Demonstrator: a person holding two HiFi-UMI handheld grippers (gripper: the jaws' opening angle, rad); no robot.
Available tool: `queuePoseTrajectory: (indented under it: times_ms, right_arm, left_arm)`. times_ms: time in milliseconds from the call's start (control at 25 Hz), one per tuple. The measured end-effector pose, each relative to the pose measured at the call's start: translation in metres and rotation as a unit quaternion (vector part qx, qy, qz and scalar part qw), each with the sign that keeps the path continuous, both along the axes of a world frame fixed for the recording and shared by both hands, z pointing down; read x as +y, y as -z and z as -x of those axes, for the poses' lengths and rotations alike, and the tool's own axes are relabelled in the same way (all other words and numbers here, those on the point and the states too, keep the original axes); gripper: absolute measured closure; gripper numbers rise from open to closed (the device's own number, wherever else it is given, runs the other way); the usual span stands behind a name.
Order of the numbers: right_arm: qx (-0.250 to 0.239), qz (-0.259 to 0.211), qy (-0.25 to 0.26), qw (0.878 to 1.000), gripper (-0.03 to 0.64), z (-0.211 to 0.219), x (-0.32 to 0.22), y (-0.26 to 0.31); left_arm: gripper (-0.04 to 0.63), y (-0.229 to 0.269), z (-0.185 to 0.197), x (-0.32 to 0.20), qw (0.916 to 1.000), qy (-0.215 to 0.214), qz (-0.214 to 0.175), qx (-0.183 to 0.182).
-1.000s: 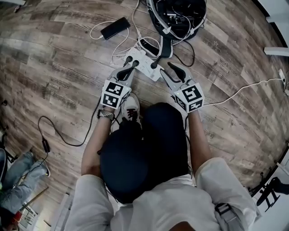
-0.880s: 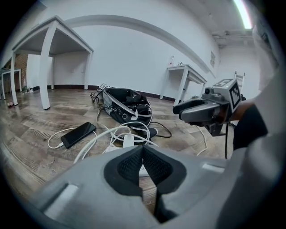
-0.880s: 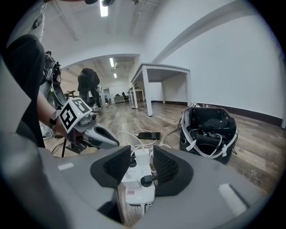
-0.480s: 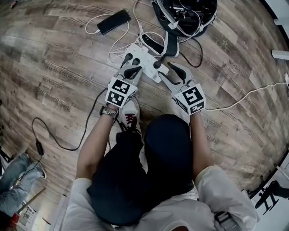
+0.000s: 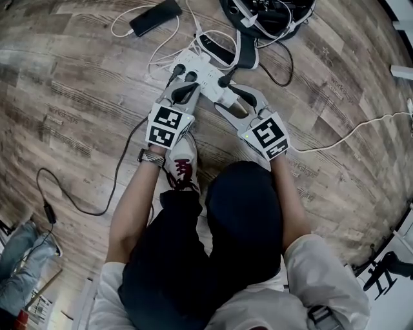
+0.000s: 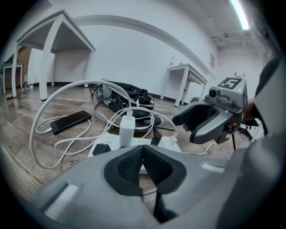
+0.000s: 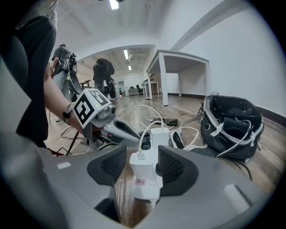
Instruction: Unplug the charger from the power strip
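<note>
A white power strip (image 5: pixel 205 72) lies on the wood floor with several plugs in it. A tall white charger (image 6: pixel 127 129) stands mid-strip, and a small white charger (image 7: pixel 140 163) with a white cable sits at the strip's near end. My right gripper (image 7: pixel 141 166) straddles that end (image 7: pixel 145 183). Its jaws are opening, with the small charger and strip between the pads and a little space on each side. My left gripper (image 6: pixel 143 150) is shut on nothing, its tip just short of the strip (image 6: pixel 107 144) by the black plugs. In the head view the left gripper (image 5: pixel 182 92) and right gripper (image 5: pixel 237 102) flank the strip.
A black phone (image 5: pixel 153 17) on a white cable lies beyond the strip. A black bag (image 5: pixel 268 16) sits behind it, with a dark sandal (image 5: pixel 216 50) beside. White cables loop round the strip. A black cable (image 5: pixel 71 193) trails left. The person's shoe (image 5: pixel 184 158) is below the grippers.
Both grippers have sunk toward the strip. The right jaws have spread wider and now sit round the strip's near end. The left gripper stays shut.
</note>
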State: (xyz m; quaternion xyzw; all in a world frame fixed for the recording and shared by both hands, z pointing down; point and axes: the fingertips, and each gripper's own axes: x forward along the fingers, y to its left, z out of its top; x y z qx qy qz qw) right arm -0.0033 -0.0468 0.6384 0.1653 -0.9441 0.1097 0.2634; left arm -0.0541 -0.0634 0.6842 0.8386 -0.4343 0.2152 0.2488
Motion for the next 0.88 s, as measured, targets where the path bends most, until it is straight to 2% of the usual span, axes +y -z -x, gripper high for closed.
queuePoseTrajectory:
  times_ms: [240,520,760,880]
  right_arm:
    - [0.018,0.024,0.001,1.000,0.390,-0.002,0.003,-0.020]
    - [0.023,0.028,0.009,0.999,0.390,0.003,0.006,-0.030]
    - [0.016,0.024,0.016,0.999,0.390,0.011,0.004,-0.033]
    - [0.014,0.026,0.018,0.999,0.391,0.014,0.003,-0.036]
  left_arm:
    - [0.591,-0.006,0.000,-0.003,0.9997,0.002,0.018,-0.020]
    - [0.591,-0.020,-0.006,-0.003,0.9963,-0.010,0.039,-0.076]
    - [0.592,-0.031,-0.018,0.002,0.9904,-0.056,0.056,-0.113]
    - [0.592,-0.032,-0.017,0.002,0.9894,-0.058,0.060,-0.119]
